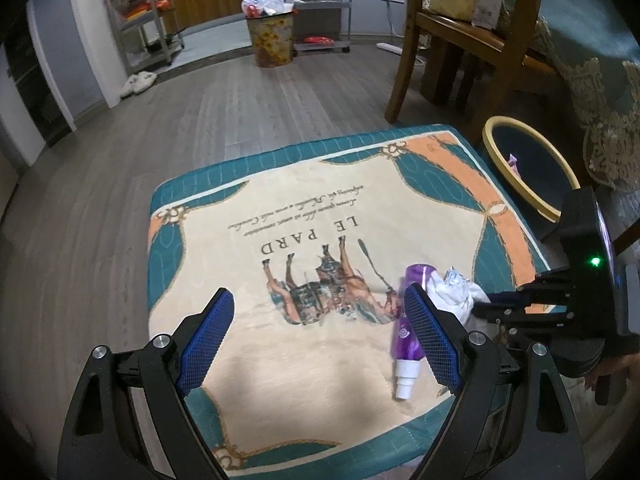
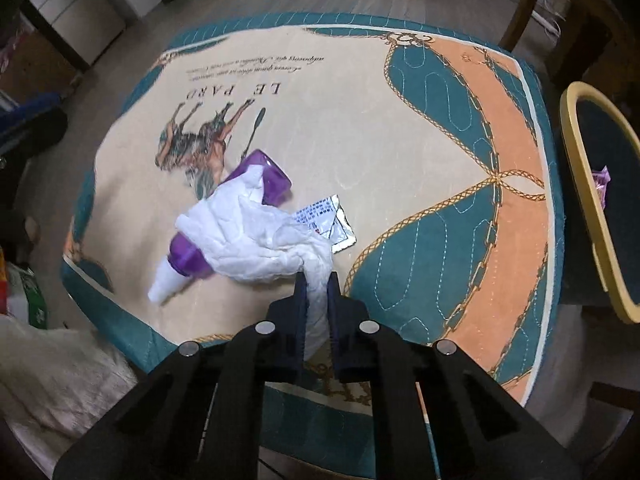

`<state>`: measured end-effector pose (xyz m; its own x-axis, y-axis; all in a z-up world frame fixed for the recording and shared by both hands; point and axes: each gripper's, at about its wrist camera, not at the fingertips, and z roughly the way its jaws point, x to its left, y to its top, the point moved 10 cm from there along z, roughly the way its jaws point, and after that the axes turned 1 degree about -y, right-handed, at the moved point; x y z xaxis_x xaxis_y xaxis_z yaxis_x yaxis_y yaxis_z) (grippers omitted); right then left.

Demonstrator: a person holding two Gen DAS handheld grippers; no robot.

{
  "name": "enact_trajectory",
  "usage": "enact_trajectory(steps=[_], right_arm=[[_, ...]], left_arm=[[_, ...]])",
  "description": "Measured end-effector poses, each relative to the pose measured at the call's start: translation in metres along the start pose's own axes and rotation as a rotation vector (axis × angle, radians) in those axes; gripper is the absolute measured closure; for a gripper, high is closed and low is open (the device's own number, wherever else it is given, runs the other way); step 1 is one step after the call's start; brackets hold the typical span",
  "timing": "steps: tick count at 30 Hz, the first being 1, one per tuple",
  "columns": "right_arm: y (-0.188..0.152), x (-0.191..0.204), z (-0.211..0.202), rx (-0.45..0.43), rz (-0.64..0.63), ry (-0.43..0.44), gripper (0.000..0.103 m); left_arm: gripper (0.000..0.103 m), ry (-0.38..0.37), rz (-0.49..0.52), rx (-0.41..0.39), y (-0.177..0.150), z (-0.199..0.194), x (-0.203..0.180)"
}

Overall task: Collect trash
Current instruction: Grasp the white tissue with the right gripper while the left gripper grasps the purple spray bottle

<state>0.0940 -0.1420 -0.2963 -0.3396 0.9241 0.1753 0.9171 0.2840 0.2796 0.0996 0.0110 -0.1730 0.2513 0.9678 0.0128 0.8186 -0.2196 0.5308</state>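
A crumpled white tissue (image 2: 256,232) lies over a purple spray bottle (image 2: 264,176) with a white nozzle on the printed cloth of the table (image 2: 400,128). A small silver sachet (image 2: 332,220) lies beside the tissue. My right gripper (image 2: 317,280) is shut on the near end of the tissue. In the left wrist view the bottle (image 1: 404,320), the tissue (image 1: 452,292) and the right gripper (image 1: 486,308) sit at the right. My left gripper (image 1: 320,312) is open and empty above the cloth, its right finger (image 1: 430,336) next to the bottle.
A dark bin with a yellow rim (image 1: 528,168) stands right of the table, with a pink wrapper inside; it also shows in the right wrist view (image 2: 592,200). A wooden chair (image 1: 460,32) stands behind. A full patterned trash can (image 1: 272,36) stands far across the wooden floor.
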Motion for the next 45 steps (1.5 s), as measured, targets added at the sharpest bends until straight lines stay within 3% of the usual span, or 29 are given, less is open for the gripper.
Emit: enact_trajectory(steps=[6,8,10,16,21,23,26,36,43,45], right_arm=[[0.01,-0.003,-0.001,-0.012,0.068,0.038,0.089],[0.013,-0.001,0.002,-0.013,0.086,0.038,0.071],[0.018,-0.001,0.004,-0.027,0.097,0.027,0.058],[0.028,0.003,0.017,-0.011,0.101,0.016,0.052],[0.033,0.012,0.025,-0.009,0.025,-0.034,0.053],[0.032,0.012,0.026,-0.014,-0.01,-0.077,0.065],[0.032,0.009,0.024,-0.015,-0.002,-0.081,0.073],[0.045,-0.035,-0.01,-0.067,0.115,-0.072,0.073],[0.052,-0.064,-0.044,-0.131,0.17,-0.07,0.073],[0.056,-0.068,-0.048,-0.143,0.178,-0.068,0.073]], left_arm=[[0.016,-0.004,-0.004,0.005,0.0,0.003,-0.001],[0.016,0.001,-0.002,0.009,-0.002,0.003,0.001],[0.016,0.002,-0.012,0.015,-0.004,0.004,0.005],[0.016,0.006,-0.038,0.018,-0.007,0.005,0.016],[0.016,0.002,-0.033,0.023,-0.008,0.007,0.018],[0.016,-0.001,-0.036,0.025,-0.008,0.008,0.019],[0.016,-0.007,-0.043,0.034,-0.008,0.012,0.019],[0.016,-0.077,0.022,0.105,-0.016,0.04,-0.019],[0.017,-0.155,0.106,0.211,-0.032,0.073,-0.072],[0.023,-0.155,0.125,0.251,-0.037,0.083,-0.082]])
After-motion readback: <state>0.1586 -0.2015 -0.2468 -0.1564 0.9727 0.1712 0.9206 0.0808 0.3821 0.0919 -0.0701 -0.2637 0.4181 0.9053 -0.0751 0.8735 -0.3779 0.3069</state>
